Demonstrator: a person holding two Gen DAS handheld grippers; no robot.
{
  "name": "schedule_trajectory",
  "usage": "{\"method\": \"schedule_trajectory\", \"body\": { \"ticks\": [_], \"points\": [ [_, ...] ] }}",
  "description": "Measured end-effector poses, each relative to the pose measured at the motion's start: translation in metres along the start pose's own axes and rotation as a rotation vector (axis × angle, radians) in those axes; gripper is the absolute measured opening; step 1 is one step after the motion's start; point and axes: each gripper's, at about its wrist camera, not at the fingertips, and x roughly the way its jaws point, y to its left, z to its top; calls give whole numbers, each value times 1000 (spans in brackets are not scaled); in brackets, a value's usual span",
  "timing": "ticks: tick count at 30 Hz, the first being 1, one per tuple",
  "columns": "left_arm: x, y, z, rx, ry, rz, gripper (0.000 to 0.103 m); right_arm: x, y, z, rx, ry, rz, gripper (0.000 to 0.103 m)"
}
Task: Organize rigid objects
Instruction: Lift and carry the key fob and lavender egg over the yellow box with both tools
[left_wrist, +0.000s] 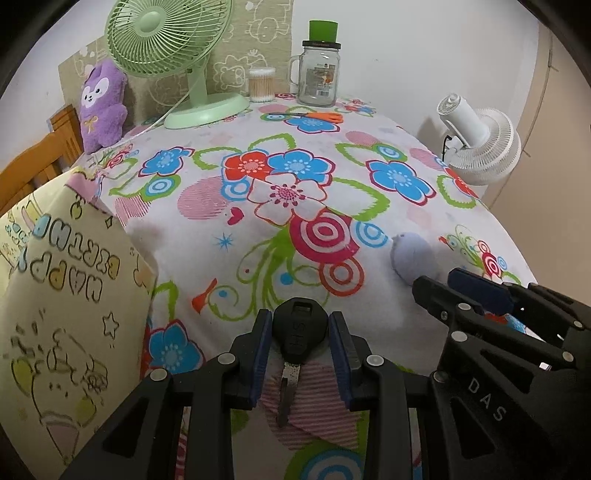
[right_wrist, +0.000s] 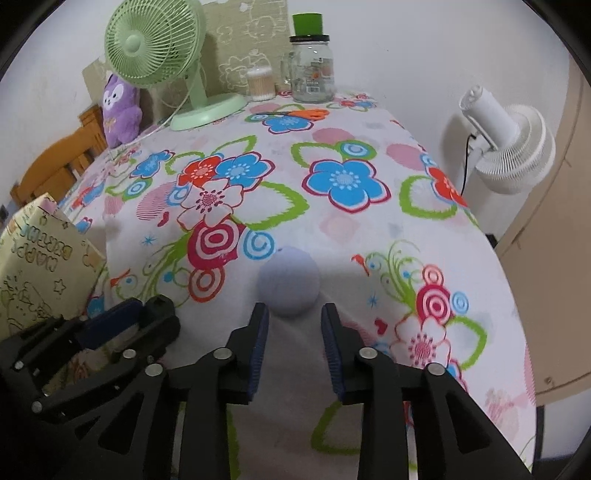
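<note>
A table under a flowered cloth (left_wrist: 369, 229) stands against a white wall (left_wrist: 424, 55). A wooden chair back (left_wrist: 37, 155) at left; a beige cabinet (right_wrist: 546, 295) at right.

Left tongs (left_wrist: 300, 325) clamped; right tongs (right_wrist: 294, 321) slightly parted, empty.

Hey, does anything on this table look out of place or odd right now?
Mostly the orange-handled scissors, lying loose on the tablecloth rather than stored by the glass jar. A black key sits between the left gripper fingers. Nothing looks spilled or broken.
</note>
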Motion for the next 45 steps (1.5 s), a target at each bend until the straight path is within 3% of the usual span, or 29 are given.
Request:
{"method": "schedule_trajectory", "body": {
  "ticks": [7,14,18,20,25,27,45],
  "points": [
    [6,-1,7,30,-11,43,31,14,8,13,-102,10,-28,39],
    [10,3,11,27,3,23,31,21,8,20,-135,-5,-24,40],
    [12,5,15,18,12,17,31,24,6,24,-124,-16,-44,56],
    [13,6,17,19,14,15,31,25,4,26,-121,-20,-43,58],
    [17,7,22,22,9,26,31,32,4,33,-130,-19,-17,54],
    [19,8,25,17,14,22,31,33,6,35,-134,-24,-1,44],
    [2,7,16,25,1,-17,31,5,7,15,-105,-34,-37,43]
  ]
}}
